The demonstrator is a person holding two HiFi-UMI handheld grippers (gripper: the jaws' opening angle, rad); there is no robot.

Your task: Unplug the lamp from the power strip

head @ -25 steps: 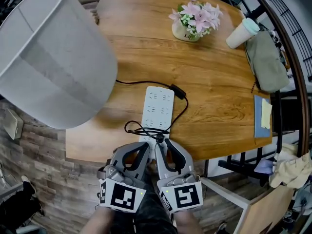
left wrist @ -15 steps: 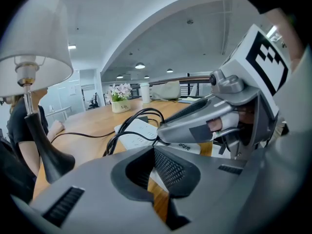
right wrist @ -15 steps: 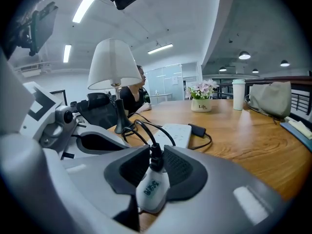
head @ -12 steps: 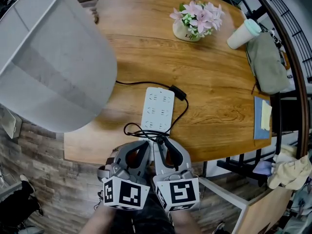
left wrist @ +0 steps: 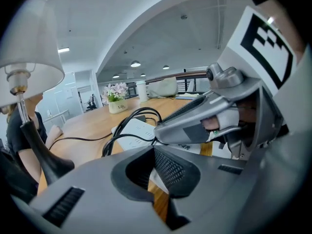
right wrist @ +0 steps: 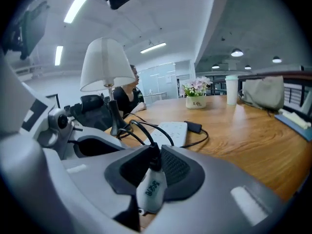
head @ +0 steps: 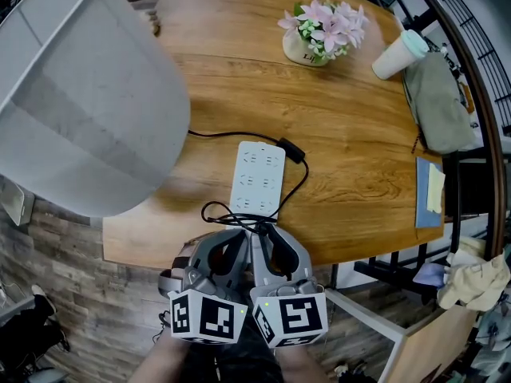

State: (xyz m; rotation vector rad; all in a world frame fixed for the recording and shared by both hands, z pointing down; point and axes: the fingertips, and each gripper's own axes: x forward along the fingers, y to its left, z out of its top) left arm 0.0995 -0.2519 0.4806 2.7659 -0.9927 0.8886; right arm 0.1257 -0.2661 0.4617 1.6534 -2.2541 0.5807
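Observation:
The white power strip [head: 257, 180] lies flat on the wooden table [head: 351, 134], and none of its sockets that show has a plug in it. The lamp's grey shade [head: 80, 94] fills the left. Its black cord runs past an inline switch [head: 293, 151] and loops [head: 231, 212] at the near edge. My right gripper [head: 261, 231] is closing its jaws, and the pads press on the cord's white plug [right wrist: 151, 191]. Beside it, my left gripper [head: 237, 234] has its tips together with nothing between them.
A flower pot [head: 315, 34], a white cup [head: 397, 54], a grey bag [head: 437, 102] and a blue notebook [head: 431, 190] sit along the far and right sides. A person [right wrist: 129, 94] sits behind the lamp. A chair [head: 415, 333] stands below right.
Hardly anything differs: both grippers have edged slightly left at the table's near edge. The strip and cord loops lie as before.

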